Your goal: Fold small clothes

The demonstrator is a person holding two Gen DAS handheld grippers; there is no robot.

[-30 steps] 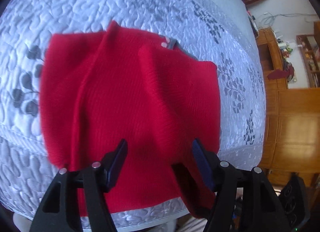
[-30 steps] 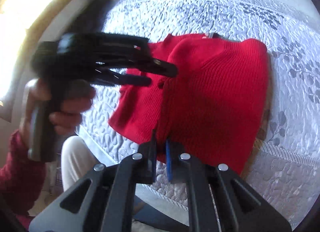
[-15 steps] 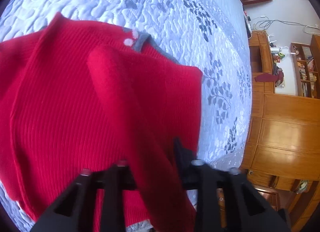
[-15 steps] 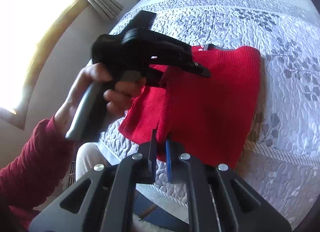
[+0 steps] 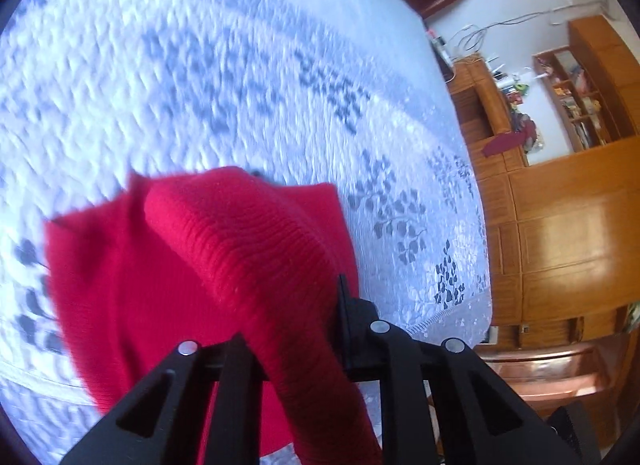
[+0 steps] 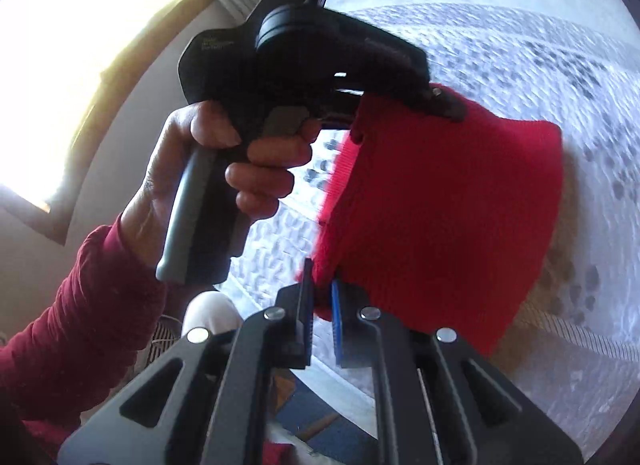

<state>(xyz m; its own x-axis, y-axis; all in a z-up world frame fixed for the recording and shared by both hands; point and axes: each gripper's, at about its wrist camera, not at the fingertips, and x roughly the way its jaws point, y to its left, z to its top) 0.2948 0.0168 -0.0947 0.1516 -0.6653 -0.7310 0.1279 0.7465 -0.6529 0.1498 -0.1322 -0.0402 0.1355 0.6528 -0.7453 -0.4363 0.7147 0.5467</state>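
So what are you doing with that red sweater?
A person is folding a small red sweater on a bed with a grey-and-white quilt. They hold a grabber tool in each hand. The left gripper is closing its fingers on a bunch of the knit, and the right gripper pinches the near edge. Both lift that edge off the quilt.

You've got a bright red ribbed knit point(image 5: 240, 249) over a white quilt point(image 5: 200, 65) printed with grey leaf sprays, black grippers point(image 6: 320, 301), your dark red sleeve point(image 6: 80, 305), orange-brown wood cabinets point(image 5: 560, 225).
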